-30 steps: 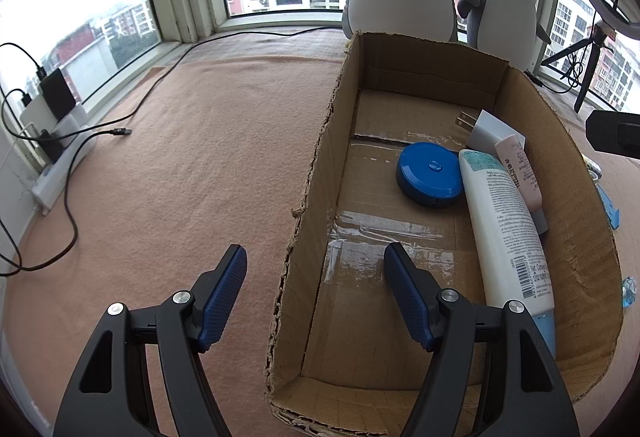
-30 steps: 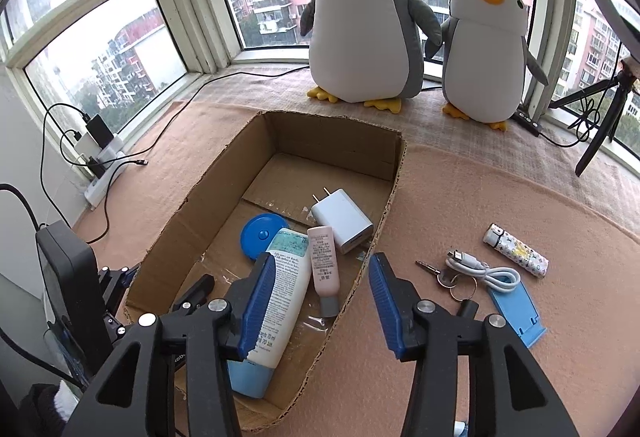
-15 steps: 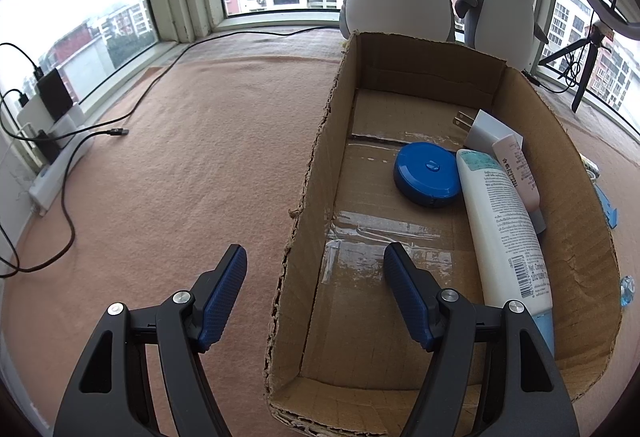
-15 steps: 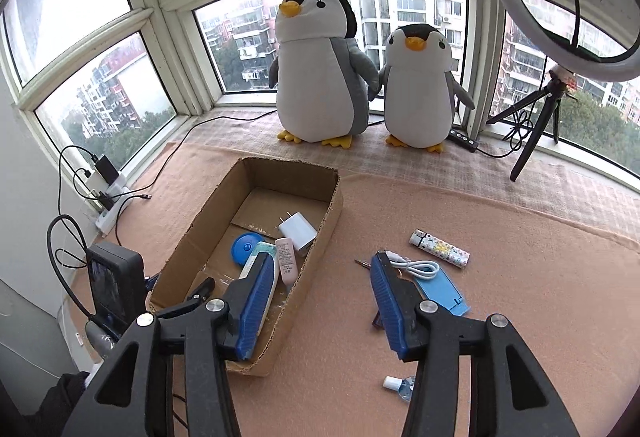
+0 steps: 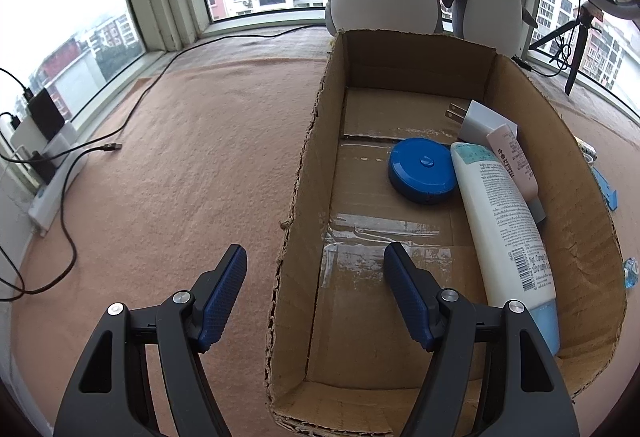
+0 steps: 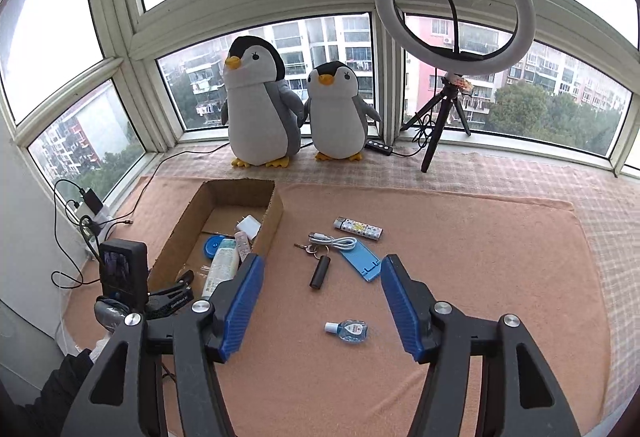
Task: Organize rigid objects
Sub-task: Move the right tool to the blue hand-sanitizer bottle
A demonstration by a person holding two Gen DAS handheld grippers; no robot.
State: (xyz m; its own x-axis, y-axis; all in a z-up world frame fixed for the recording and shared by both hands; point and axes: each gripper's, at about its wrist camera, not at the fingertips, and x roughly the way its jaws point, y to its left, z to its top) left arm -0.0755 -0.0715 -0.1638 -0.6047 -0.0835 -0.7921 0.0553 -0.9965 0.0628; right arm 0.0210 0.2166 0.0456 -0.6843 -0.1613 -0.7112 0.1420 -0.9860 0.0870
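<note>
- Ahead of the right hand-held gripper (image 6: 322,297), held open and empty, a small bottle (image 6: 349,330) lies nearest on the mat (image 6: 480,257); it should be approached from above, jaws straddling its body.
- Left of it, the box (image 5: 304,197) is straddled by the open, empty left hand-held gripper (image 5: 314,277).

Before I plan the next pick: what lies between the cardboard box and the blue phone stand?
In the right wrist view, between the cardboard box and the blue phone stand lie keys, a black cylinder and a white cable.

Two plush penguins (image 6: 262,105) and a ring light (image 6: 454,3) stand by the window.
</note>
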